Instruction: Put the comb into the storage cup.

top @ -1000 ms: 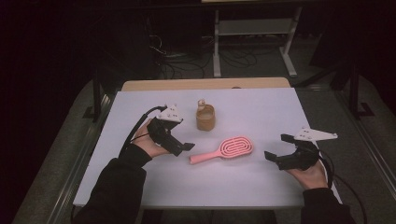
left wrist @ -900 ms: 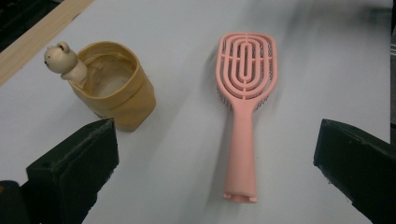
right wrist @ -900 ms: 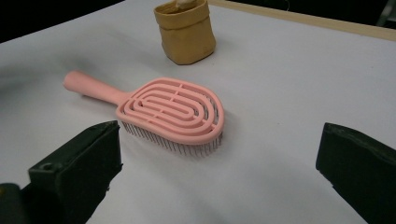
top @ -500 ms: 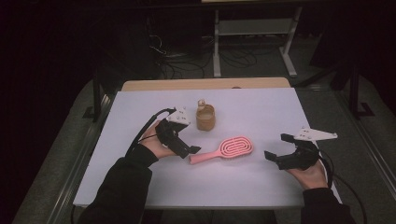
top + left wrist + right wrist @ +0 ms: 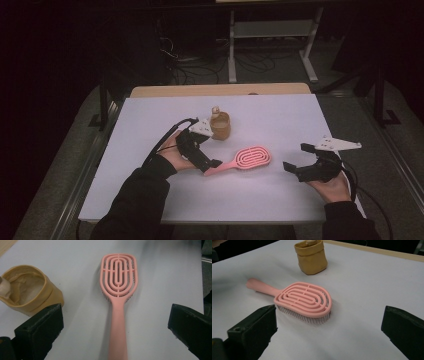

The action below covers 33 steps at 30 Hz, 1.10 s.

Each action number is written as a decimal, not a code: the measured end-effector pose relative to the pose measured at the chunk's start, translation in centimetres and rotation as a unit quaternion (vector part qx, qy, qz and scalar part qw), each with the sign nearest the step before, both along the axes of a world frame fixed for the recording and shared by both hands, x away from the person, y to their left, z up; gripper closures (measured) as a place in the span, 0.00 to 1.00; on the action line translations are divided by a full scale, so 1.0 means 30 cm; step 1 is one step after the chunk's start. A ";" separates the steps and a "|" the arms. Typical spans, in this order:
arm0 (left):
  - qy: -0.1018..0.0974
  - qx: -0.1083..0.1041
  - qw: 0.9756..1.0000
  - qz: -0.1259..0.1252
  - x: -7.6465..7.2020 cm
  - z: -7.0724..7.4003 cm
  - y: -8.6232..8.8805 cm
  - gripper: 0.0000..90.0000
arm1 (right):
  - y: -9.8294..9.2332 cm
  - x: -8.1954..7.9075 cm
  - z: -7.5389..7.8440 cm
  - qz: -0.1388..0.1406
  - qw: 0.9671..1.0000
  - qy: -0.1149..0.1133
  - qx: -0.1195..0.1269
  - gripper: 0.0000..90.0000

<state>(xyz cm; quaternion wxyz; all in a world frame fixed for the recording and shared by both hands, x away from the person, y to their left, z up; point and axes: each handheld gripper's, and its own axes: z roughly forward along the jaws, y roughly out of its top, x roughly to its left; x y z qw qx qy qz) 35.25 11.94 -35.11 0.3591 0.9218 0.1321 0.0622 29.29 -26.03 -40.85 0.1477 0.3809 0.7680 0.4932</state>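
Observation:
A pink hairbrush (image 5: 245, 160) lies bristles down on the white table (image 5: 280, 117), its handle pointing left. My left gripper (image 5: 212, 159) is open at the handle's end; in the left gripper view the handle (image 5: 117, 335) runs up between the wide-apart jaws to the brush head (image 5: 119, 275). My right gripper (image 5: 296, 159) is open, a little to the right of the brush head (image 5: 304, 300), nothing between its jaws. A tan soft pot (image 5: 220, 125) (image 5: 25, 293) (image 5: 311, 256) stands just behind the left gripper.
The table's wooden back edge (image 5: 220, 90) runs behind the pot. Beyond it are a dark floor with cables (image 5: 200, 65) and a metal rack's legs (image 5: 270, 45). Metal frame rails flank the table on both sides.
My left gripper has moved right and toward the brush handle, now straddling its end. The right gripper has hardly shifted. Brush and pot stay in place.

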 end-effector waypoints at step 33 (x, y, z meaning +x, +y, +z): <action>0.033 0.041 0.998 -0.025 0.026 -0.103 -0.096 0.00 | 0.006 0.001 -0.003 0.005 1.000 0.004 -0.006 0.00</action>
